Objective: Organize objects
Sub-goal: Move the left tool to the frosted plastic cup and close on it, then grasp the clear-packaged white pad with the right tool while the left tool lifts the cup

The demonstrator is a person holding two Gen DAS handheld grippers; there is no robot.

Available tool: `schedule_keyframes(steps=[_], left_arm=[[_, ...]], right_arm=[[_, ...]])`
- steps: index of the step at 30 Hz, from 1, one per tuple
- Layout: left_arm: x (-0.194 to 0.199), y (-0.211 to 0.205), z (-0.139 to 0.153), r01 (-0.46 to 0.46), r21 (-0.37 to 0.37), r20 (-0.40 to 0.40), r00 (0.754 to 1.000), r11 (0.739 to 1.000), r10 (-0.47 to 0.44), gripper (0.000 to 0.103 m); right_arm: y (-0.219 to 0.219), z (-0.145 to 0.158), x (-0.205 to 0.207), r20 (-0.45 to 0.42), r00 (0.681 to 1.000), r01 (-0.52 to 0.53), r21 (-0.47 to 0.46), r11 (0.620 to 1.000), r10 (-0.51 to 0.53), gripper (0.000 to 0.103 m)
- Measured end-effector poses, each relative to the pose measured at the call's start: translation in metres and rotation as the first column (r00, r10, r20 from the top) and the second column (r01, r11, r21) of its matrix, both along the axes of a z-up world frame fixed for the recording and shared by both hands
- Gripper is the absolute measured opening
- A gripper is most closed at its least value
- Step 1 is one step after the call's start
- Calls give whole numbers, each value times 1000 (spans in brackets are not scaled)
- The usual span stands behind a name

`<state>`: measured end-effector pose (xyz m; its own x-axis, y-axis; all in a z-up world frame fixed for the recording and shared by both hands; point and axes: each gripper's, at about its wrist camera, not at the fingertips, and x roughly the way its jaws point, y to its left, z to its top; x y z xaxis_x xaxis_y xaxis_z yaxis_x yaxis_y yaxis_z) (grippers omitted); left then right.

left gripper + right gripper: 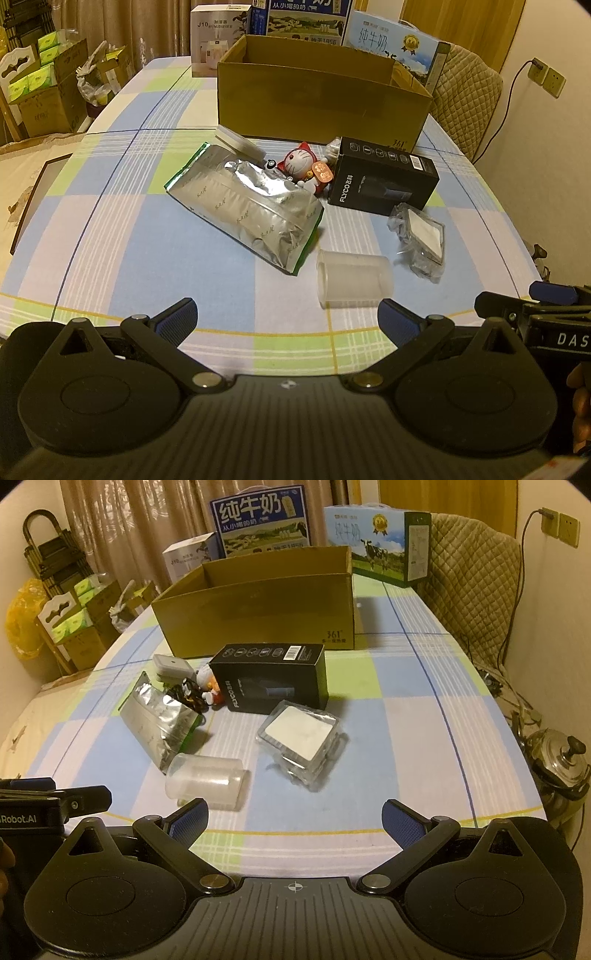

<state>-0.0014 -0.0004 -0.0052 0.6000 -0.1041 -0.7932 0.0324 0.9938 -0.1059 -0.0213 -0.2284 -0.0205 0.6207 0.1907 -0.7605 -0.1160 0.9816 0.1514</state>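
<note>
Both tongs hover low over a checked tablecloth (406,686), side by side, each spread wide and holding nothing. Nothing looks packed yet; the sorting seems to be at its start. Just ahead of the left gripper (287,321), by its right finger, lies a frosted plastic cup (352,282) on its side. Ahead of the right gripper (295,818) sits a clear-wrapped packet (301,738). Farther out lie a foil pouch (245,203), a red cat figurine (301,164) and a black carton (384,177). Beyond them stands an open cardboard box (321,99), the likely destination. The next move probably calls for closing on the cup across its round wall.
</note>
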Motion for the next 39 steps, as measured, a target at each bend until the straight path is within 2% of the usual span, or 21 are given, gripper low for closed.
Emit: schedule_keyframes(steps=[12, 15, 19, 23, 31, 33, 37, 39], left_arm=[[8, -6, -9, 14, 17, 3, 1000, 1000, -14, 102], [13, -12, -13, 25, 13, 24, 999, 1000, -26, 102], [23, -26, -24, 63, 6, 35, 997, 998, -63, 100], [36, -44, -37, 105, 5, 36, 994, 994, -105, 93], [60, -74, -64, 150, 52, 15, 988, 987, -151, 91], [63, -78, -71, 159, 77, 4, 987, 984, -160, 86], [66, -74, -79, 169, 78, -17, 986, 982, -169, 68], [65, -70, -79, 166, 70, -15, 986, 984, -166, 68]], right_arm=[[-16, -5, 11, 6, 999, 42, 8, 999, -42, 98], [-23, -6, 15, 6, 998, 57, 10, 998, -57, 98], [-35, -12, 22, -7, 996, 86, 26, 996, -86, 98], [-43, -14, 27, -5, 995, 96, 27, 995, -96, 98], [-47, -22, 43, -29, 995, 100, 41, 994, -98, 98], [-45, -25, 48, -37, 995, 94, 47, 994, -92, 98], [-36, -29, 58, -45, 997, 70, 57, 996, -67, 98], [-29, -32, 66, -45, 998, 54, 64, 996, -52, 98]])
